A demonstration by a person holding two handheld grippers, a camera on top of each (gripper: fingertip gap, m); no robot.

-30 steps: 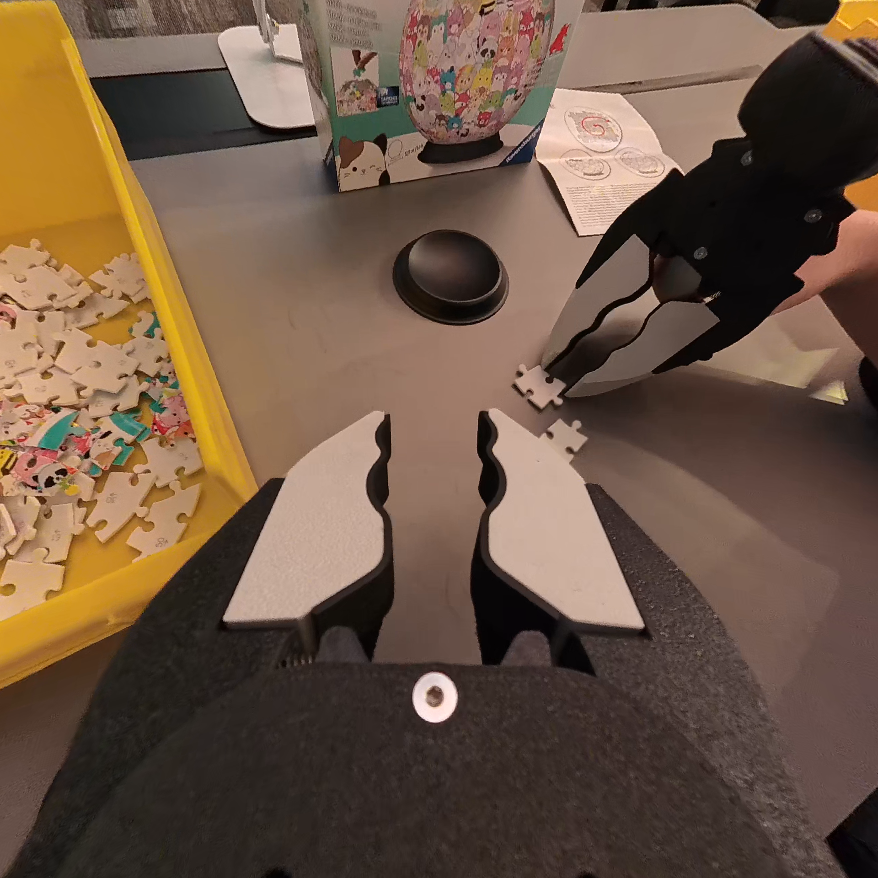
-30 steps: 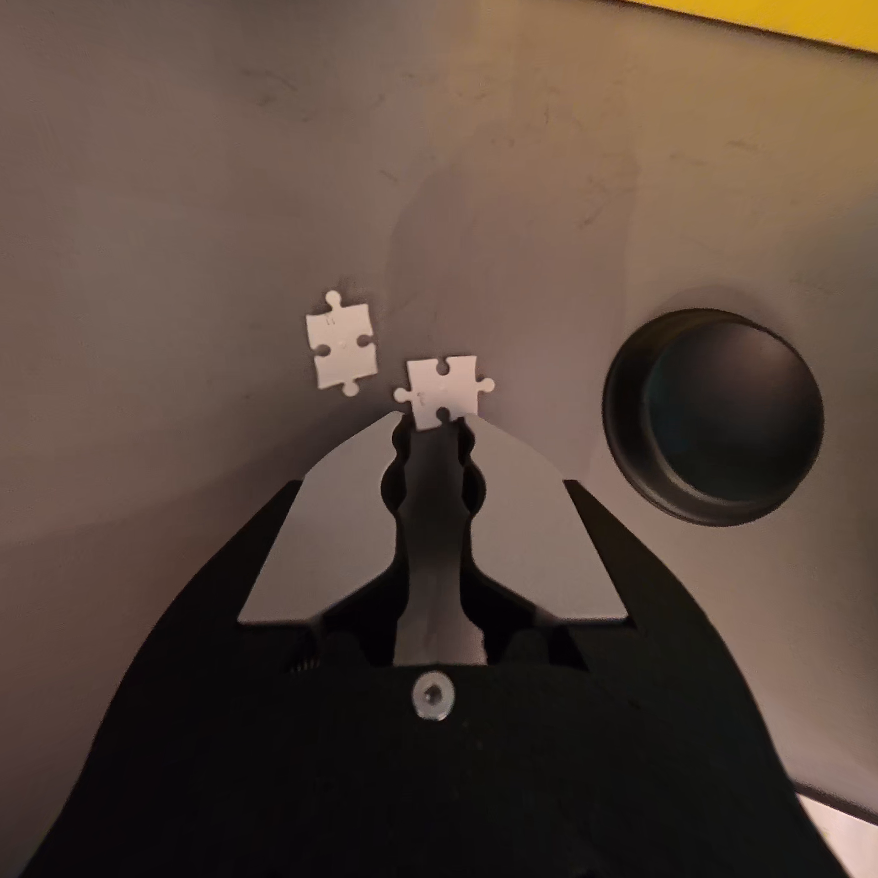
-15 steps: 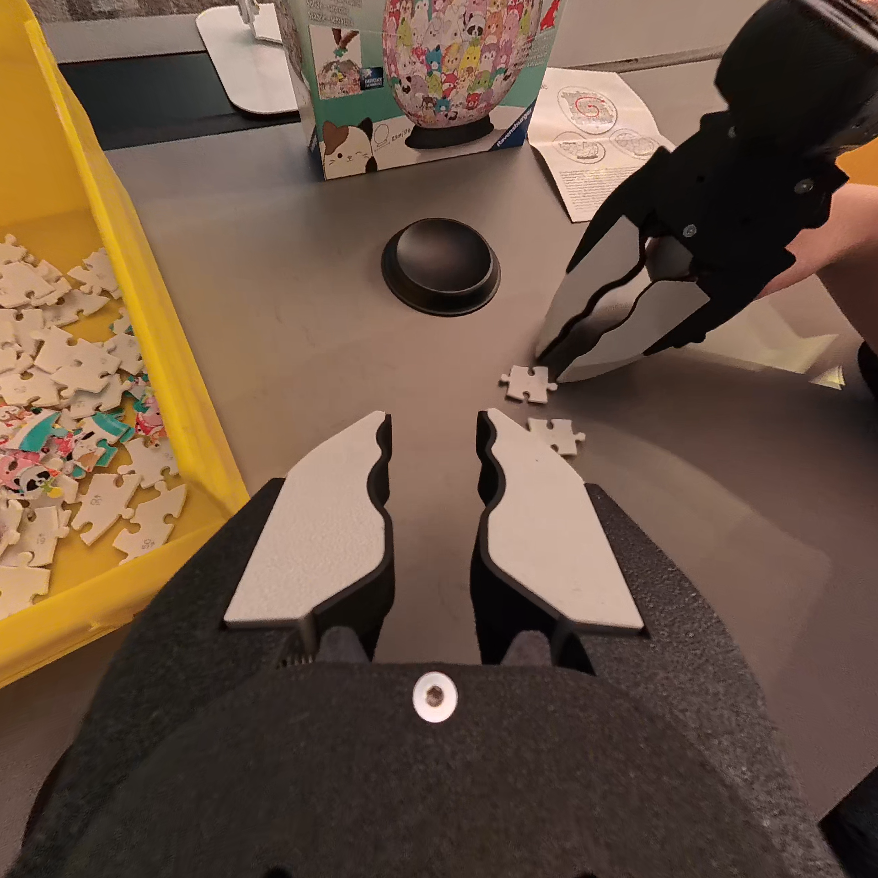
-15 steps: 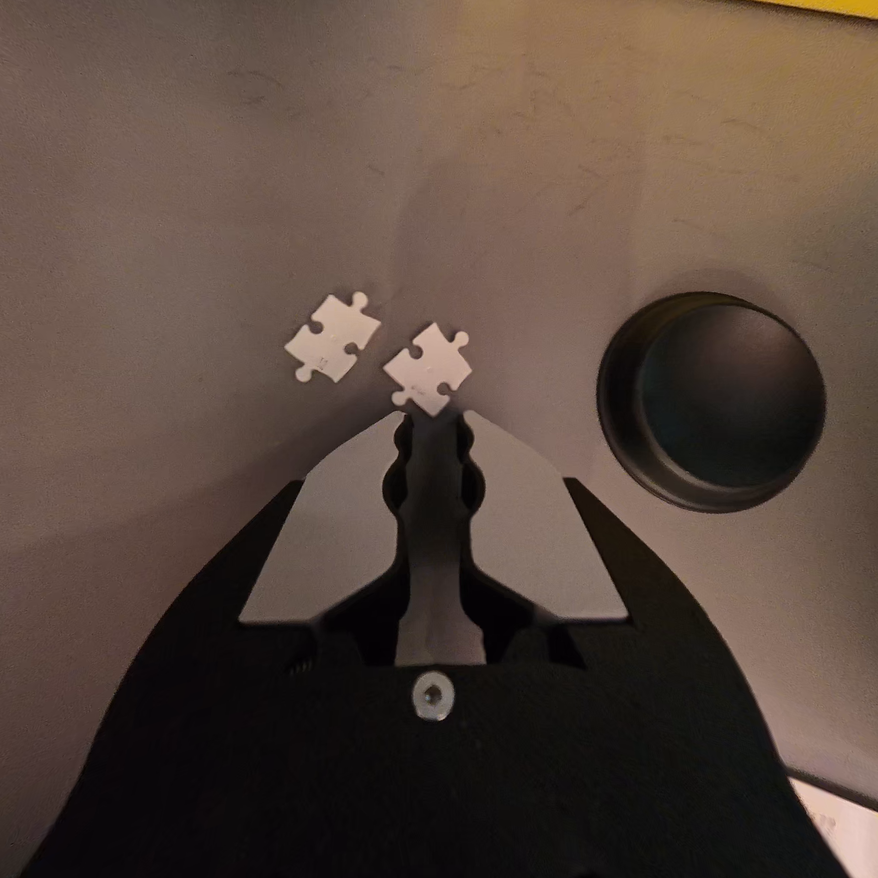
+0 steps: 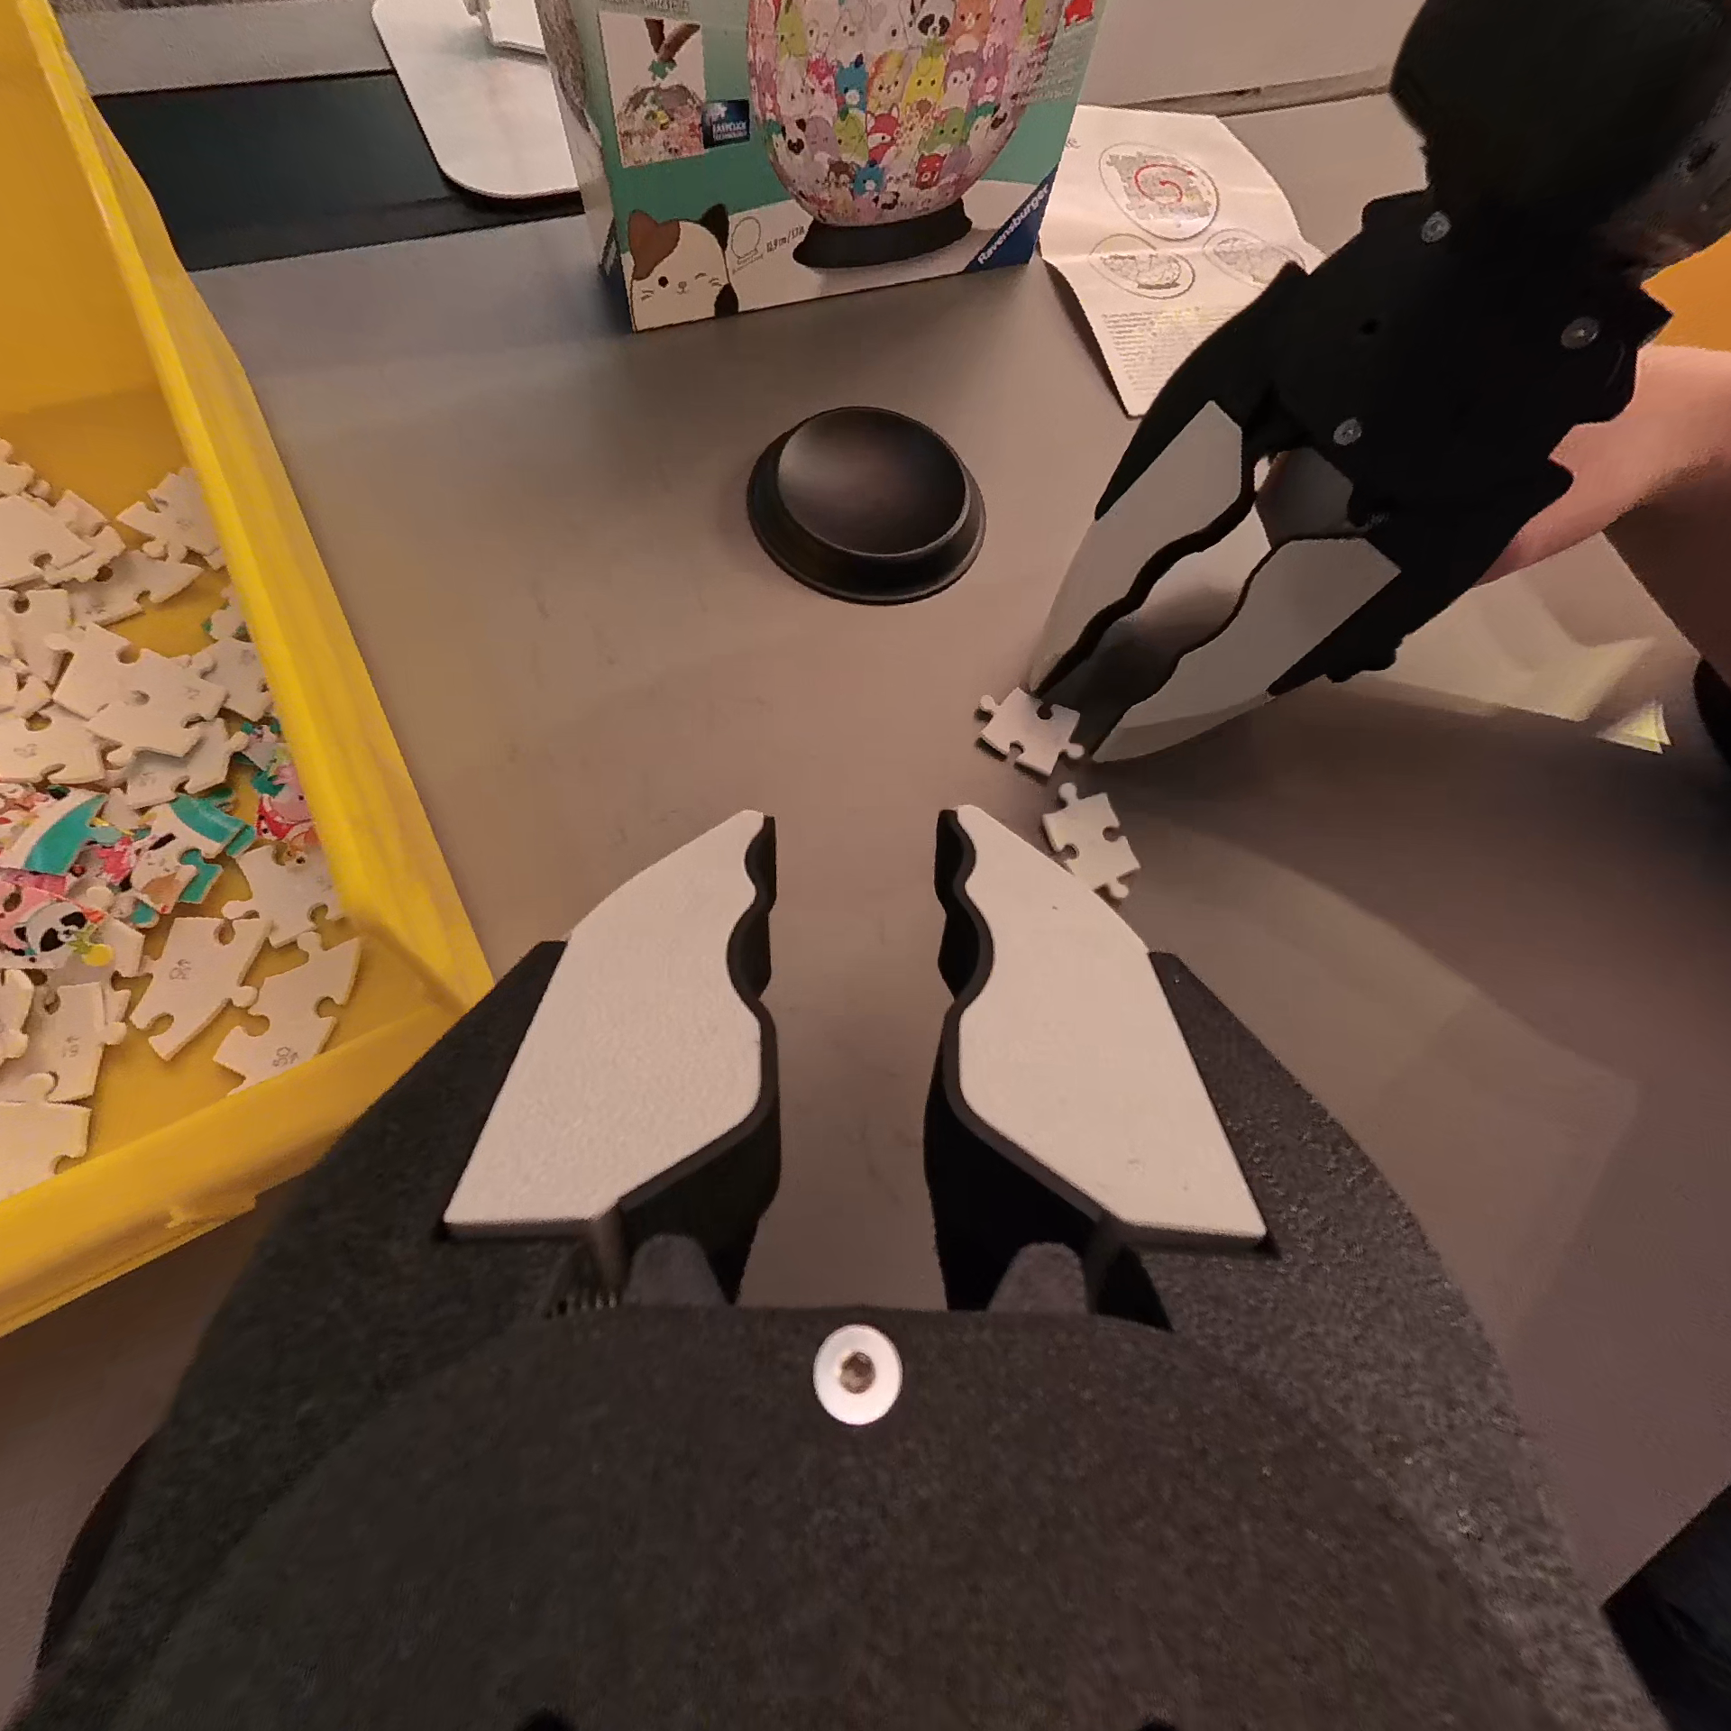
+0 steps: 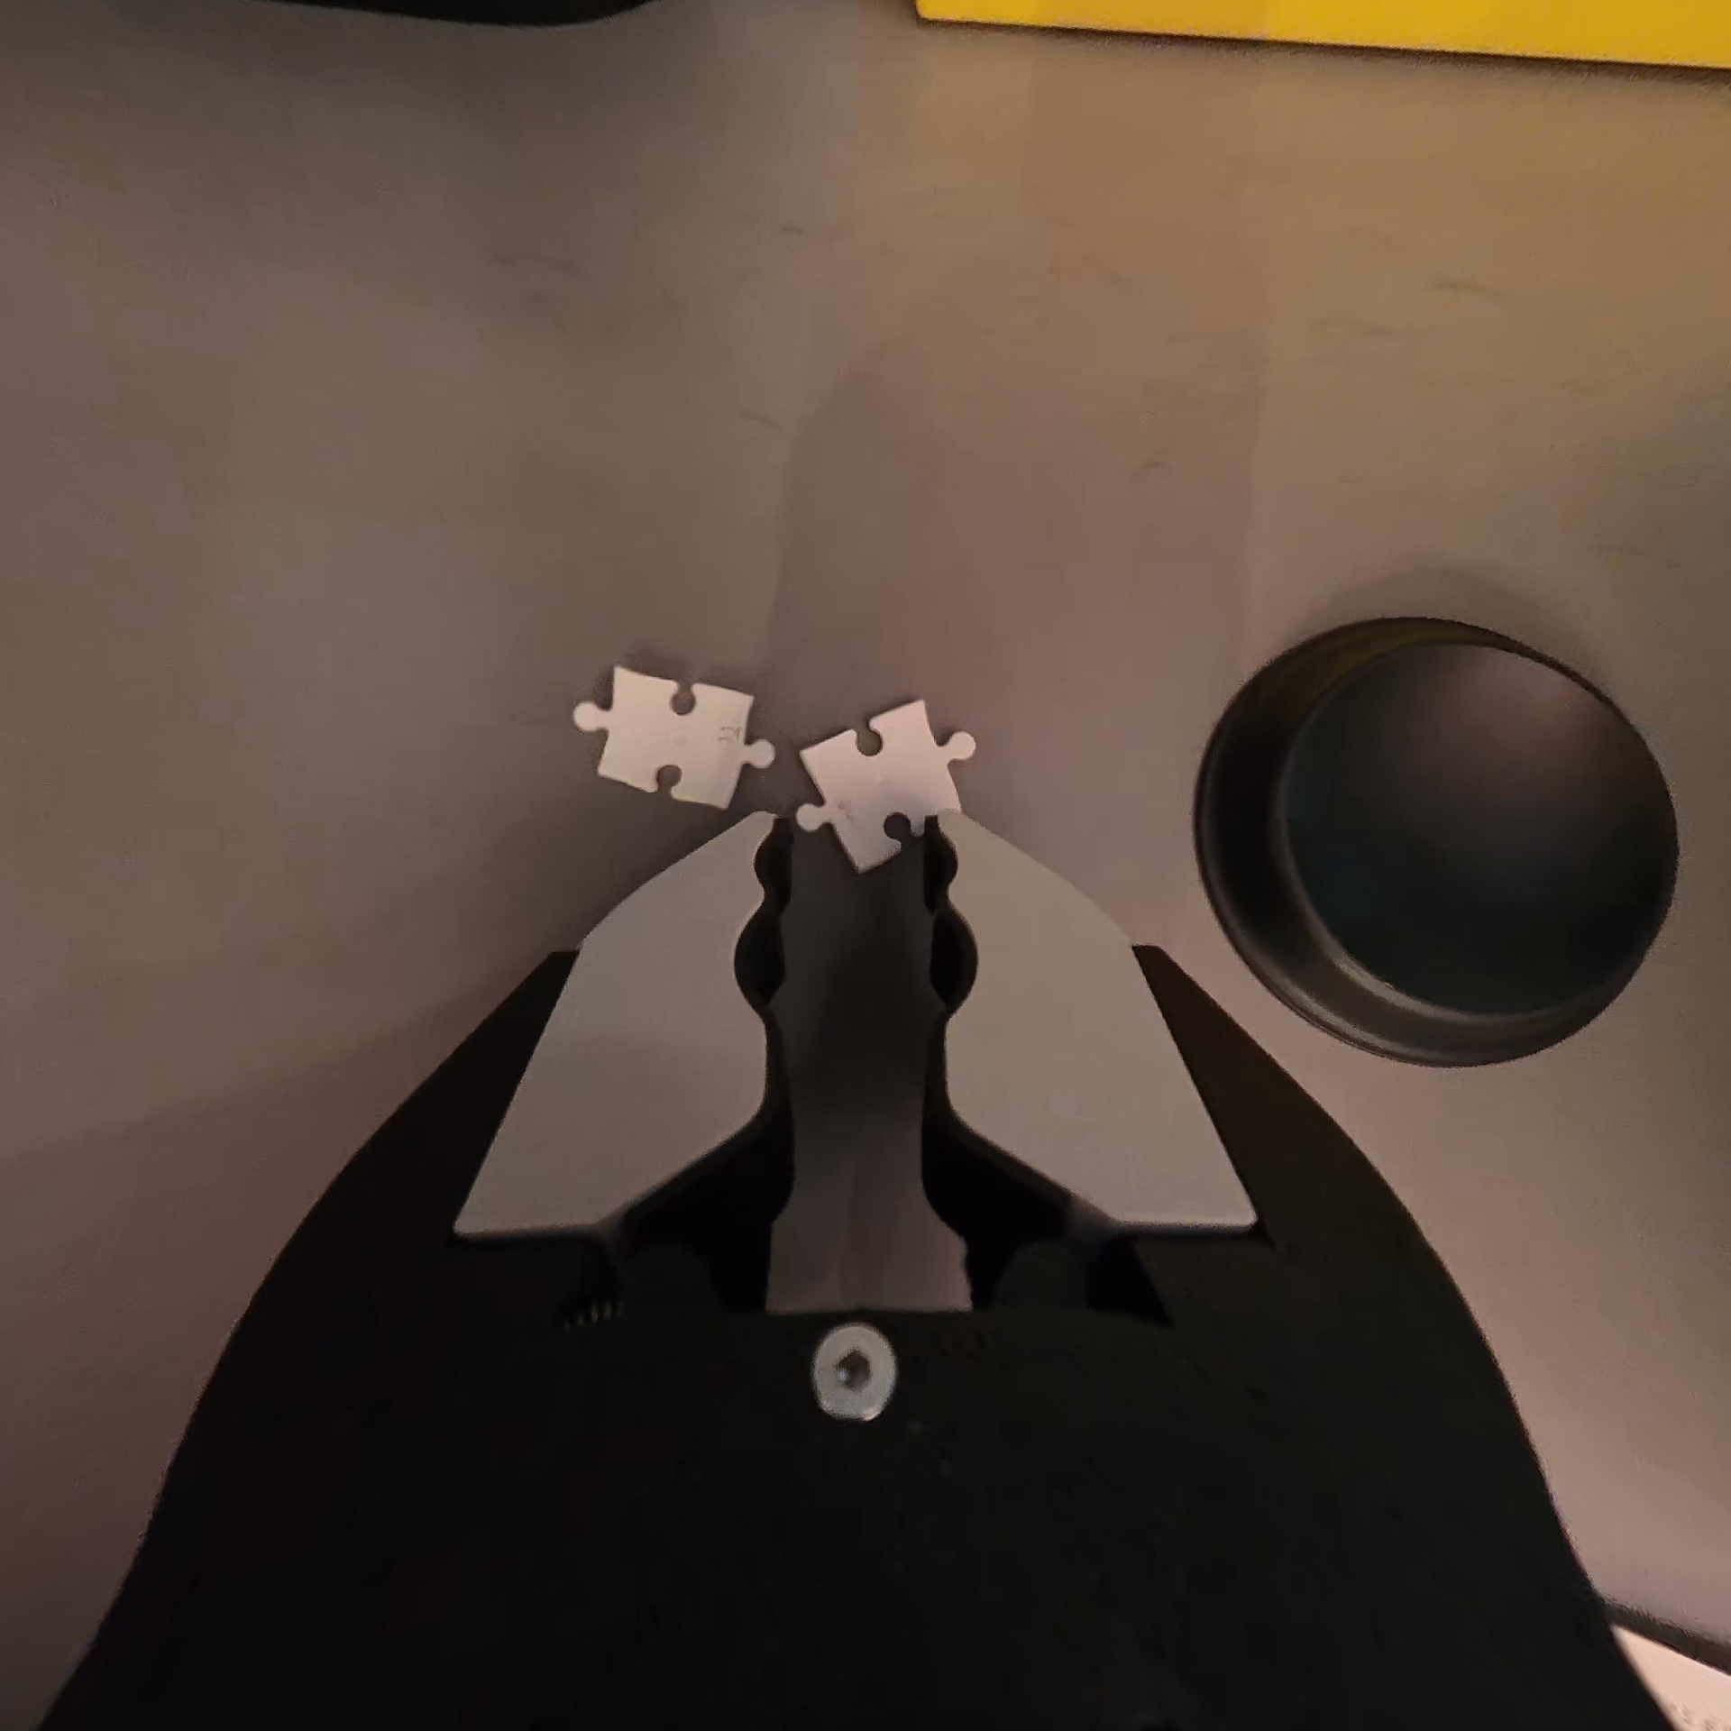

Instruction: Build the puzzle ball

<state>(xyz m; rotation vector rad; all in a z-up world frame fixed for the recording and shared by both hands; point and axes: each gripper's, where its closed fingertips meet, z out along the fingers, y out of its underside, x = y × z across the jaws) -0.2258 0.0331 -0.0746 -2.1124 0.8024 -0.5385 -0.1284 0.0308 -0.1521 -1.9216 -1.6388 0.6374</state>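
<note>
Two white puzzle pieces lie face down on the grey table. In the right wrist view my right gripper [image 6: 852,829] is open, low over the table, with one piece [image 6: 885,782] lying flat at its fingertips and partly between them. The other piece [image 6: 674,740] lies just to its left, apart. In the left wrist view the right gripper [image 5: 1068,721] touches the farther piece [image 5: 1030,731]; the nearer piece [image 5: 1091,843] lies beside my left gripper's right finger. My left gripper [image 5: 852,834] is open and empty above the table. The black round stand [image 5: 866,515] sits beyond.
A yellow bin [image 5: 309,656] with many loose pieces stands at the left. The puzzle box [image 5: 824,159] and an instruction sheet [image 5: 1180,234] are at the back. A hand [image 5: 1592,468] holds the right gripper. The stand also shows in the right wrist view [image 6: 1433,843]. My hands' fingertips stand some 12 centimetres from each other.
The right gripper has turned and shifted at the farther piece, which has rotated a little on the table. The left gripper has drifted slightly and stays open.
</note>
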